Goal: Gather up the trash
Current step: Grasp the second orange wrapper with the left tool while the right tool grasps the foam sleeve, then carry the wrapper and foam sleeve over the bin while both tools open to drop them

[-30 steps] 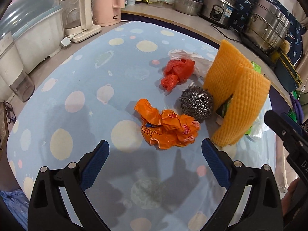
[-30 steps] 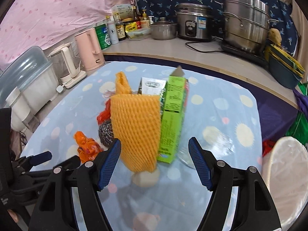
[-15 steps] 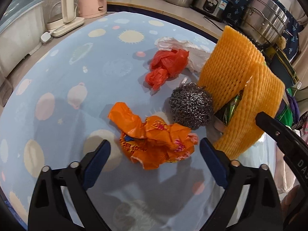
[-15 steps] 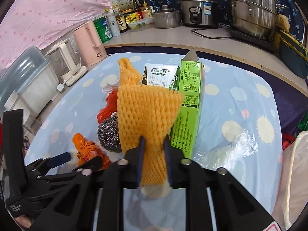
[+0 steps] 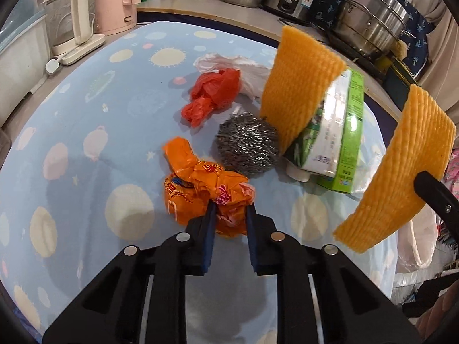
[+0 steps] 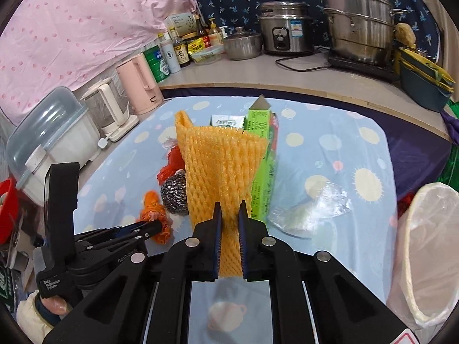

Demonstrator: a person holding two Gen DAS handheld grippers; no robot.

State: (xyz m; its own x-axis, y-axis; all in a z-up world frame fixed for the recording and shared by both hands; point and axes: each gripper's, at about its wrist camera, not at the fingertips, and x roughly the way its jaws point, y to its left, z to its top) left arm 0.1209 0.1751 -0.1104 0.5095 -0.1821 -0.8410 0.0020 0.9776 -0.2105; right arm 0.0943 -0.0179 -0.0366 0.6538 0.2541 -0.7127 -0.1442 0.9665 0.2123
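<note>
**Both grippers pinching trash**

The right gripper grips the orange foam net, which rises beyond its fingertips. The left gripper is closing its jaws on the crumpled orange wrapper; a steel scourer sits just past it.

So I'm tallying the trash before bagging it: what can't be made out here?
- Right wrist view: orange foam net hides most of the green carton.
- Left wrist view: left gripper covers the orange wrapper's near edge.
- Bin: right edge cuts it off.
- Bottle labels: too small to read.
</note>
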